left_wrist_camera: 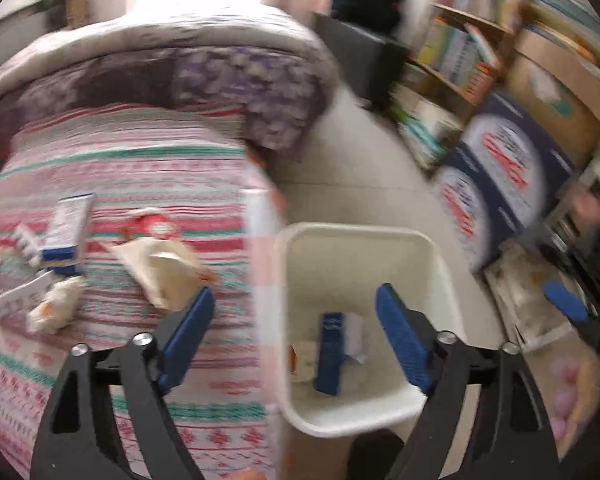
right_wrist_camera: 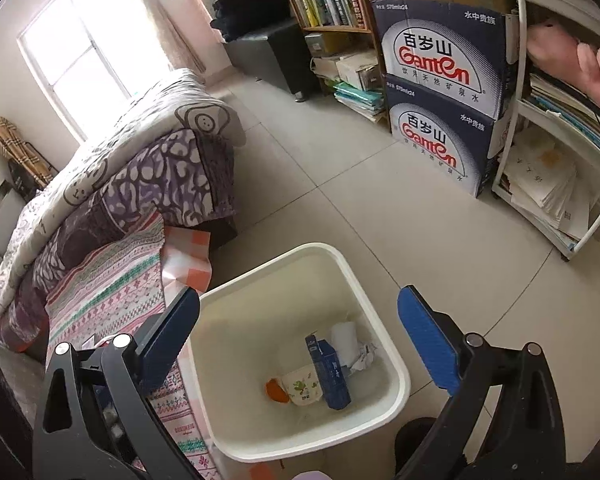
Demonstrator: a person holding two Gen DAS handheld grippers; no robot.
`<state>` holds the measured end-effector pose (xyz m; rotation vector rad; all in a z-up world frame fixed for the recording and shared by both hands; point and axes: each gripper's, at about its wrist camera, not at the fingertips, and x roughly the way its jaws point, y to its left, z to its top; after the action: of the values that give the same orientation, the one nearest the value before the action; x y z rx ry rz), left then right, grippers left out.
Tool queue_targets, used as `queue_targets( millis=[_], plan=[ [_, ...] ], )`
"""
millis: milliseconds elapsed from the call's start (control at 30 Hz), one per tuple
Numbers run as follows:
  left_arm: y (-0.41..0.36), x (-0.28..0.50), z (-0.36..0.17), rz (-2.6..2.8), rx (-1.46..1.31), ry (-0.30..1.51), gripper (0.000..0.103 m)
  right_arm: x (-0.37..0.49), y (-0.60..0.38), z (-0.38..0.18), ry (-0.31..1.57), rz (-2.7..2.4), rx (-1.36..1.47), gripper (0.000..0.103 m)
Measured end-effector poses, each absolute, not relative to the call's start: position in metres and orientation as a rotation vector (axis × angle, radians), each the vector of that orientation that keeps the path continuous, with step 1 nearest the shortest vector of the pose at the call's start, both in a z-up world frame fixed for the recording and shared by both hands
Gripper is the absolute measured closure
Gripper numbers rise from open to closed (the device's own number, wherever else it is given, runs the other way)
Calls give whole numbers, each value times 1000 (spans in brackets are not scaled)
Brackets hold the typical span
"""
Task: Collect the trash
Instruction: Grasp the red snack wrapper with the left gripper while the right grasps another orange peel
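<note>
Left wrist view motion-blurred throughout: print on small box (left_wrist_camera: 66, 232) far left of jaws unreadable; crumpled pale scraps (left_wrist_camera: 56, 306) beside it unidentifiable. Bookshelf (left_wrist_camera: 456, 56) beyond jaws smeared, titles illegible. Right wrist view: white bin (right_wrist_camera: 396, 364) near rim cut by gripper body below jaws; hand (right_wrist_camera: 596, 76) far right of jaws cropped by edge.
</note>
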<state>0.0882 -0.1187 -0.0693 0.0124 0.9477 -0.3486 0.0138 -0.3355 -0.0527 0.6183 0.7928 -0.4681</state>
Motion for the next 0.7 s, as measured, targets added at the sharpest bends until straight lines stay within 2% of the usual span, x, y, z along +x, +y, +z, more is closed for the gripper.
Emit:
queue_targets(
  millis=[233, 567, 633, 700],
  plan=[
    [-64, 135, -92, -133, -192, 1045, 14, 20, -328, -56, 810, -447, 614, 7],
    [-50, 178, -136, -59, -235, 1184, 14, 40, -309, -70, 862, -433, 590, 7],
    [-45, 180, -144, -64, -256, 1219, 21, 45, -302, -71, 870, -423, 584, 7],
    [-40, 180, -147, -98, -265, 1242, 52, 50, -294, -73, 883, -406, 573, 7]
  ],
)
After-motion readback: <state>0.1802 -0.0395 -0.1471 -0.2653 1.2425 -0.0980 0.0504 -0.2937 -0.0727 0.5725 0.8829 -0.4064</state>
